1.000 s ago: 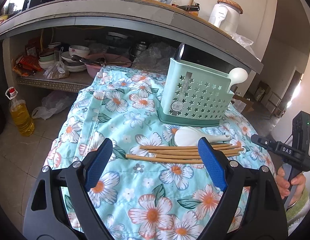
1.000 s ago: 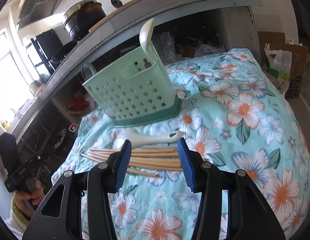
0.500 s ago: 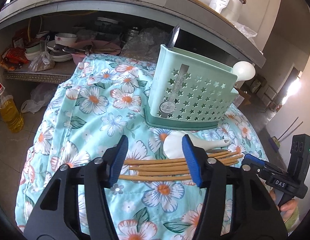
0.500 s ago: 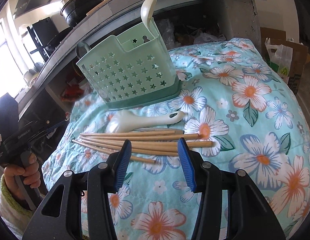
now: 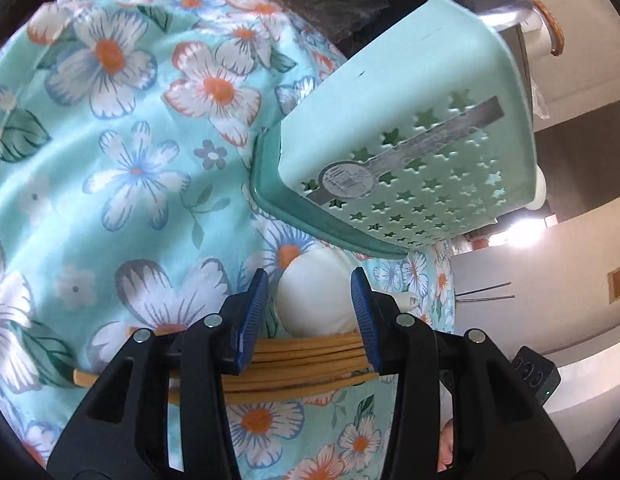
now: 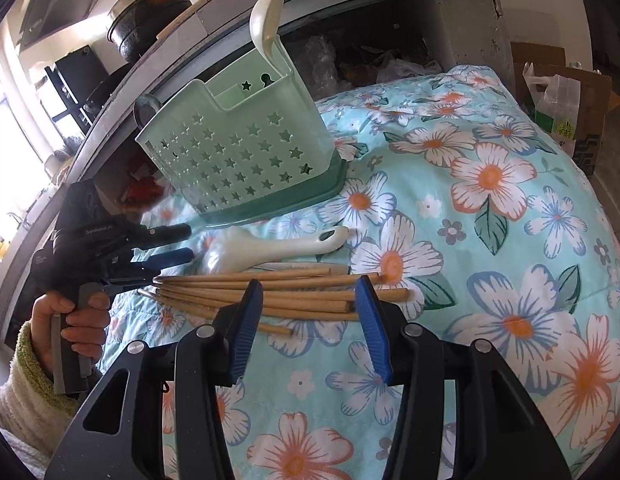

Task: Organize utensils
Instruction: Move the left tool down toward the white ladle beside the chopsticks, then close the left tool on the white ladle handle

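While its blue ribbed pads have just been closing, the left tool [image 5: 308,316] hangs over the rounded white spoon [image 5: 316,304], whose bowl sits between the pads untouched. Smooth wooden chopsticks [image 6: 278,290] lie bundled just beside the spoon on the soft floral cloth [image 6: 490,208] covering the surface. Behind them stands the mint plastic caddy [image 6: 238,160], pierced with star holes, a second white spoon upright in its back compartment. With jaws half spread and empty, the right tool [image 6: 308,322] hovers over the chopsticks.
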`<action>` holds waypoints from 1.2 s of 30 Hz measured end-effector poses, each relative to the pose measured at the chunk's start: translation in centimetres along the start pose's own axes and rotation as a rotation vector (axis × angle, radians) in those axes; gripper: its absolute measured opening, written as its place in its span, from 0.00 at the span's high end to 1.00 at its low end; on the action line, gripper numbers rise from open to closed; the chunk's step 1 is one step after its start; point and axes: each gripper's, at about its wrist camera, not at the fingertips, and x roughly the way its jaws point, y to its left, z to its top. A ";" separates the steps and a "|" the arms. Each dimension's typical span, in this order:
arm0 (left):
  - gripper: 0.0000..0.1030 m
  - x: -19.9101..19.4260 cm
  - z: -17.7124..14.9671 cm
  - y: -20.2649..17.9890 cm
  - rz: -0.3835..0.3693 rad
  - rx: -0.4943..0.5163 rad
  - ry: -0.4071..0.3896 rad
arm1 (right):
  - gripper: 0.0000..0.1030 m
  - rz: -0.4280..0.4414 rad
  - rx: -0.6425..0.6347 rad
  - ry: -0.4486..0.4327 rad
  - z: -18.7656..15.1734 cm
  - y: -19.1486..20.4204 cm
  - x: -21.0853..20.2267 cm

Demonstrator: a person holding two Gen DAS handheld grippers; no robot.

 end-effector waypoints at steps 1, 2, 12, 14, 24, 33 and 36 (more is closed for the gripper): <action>0.61 0.4 0.0 0.2 -0.014 -0.015 0.013 | 0.54 0.001 0.002 0.003 0.0 0.0 0.1; 0.62 0.7 0.0 0.4 -0.025 -0.021 0.021 | 0.54 0.003 0.003 0.005 -0.1 0.0 0.2; 0.65 0.0 -0.2 1.2 -0.245 -0.106 0.037 | 0.54 0.012 0.015 0.007 0.0 -0.3 0.5; 0.65 0.0 -0.4 1.2 -0.280 -0.100 0.045 | 0.54 0.013 0.018 0.009 0.0 -0.3 0.5; 0.64 1.1 -0.2 0.0 -0.061 -0.030 0.022 | 0.54 0.017 0.022 0.011 -0.1 -0.4 0.5; 0.64 0.4 0.5 -0.6 -0.208 -0.070 0.036 | 0.54 0.018 0.027 0.008 -0.2 -0.5 0.3; 0.64 0.0 -0.1 -0.4 -0.263 -0.068 0.042 | 0.54 0.018 0.035 0.006 -0.3 -0.6 0.2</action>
